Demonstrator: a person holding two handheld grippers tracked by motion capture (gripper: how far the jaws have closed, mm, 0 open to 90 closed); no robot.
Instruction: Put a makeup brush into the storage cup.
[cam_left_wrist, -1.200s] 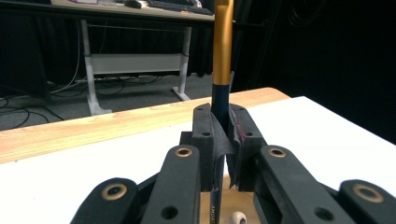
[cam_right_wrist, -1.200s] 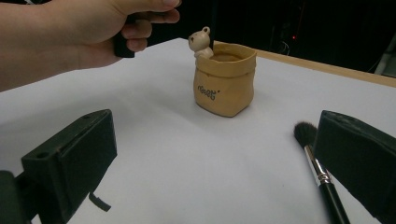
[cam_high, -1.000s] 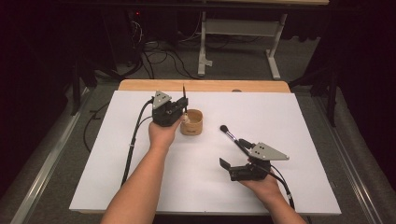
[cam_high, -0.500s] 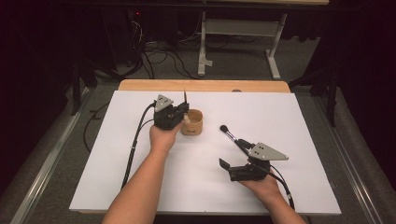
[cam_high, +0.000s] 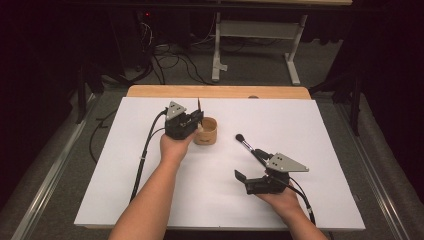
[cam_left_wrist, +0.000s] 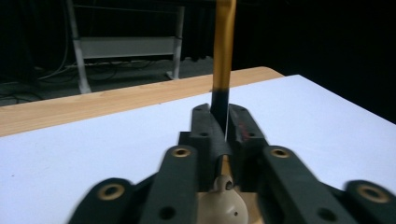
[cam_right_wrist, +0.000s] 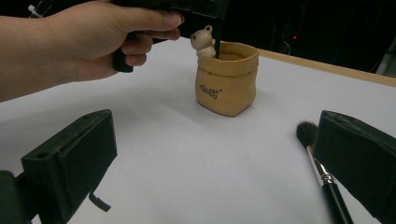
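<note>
At frame centre, the left gripper (cam_high: 196, 118), jaws just easing apart, stands one brush (cam_left_wrist: 223, 56) in the pot (cam_high: 206, 131); the wide-open right gripper (cam_high: 248, 180) holds nothing, the second brush (cam_high: 246, 144) still on the tabletop (cam_high: 325, 130).

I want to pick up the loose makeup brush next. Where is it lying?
The black makeup brush lies on the white table, right of the tan pot, its bristles toward the pot and its handle running under the right gripper.
</note>
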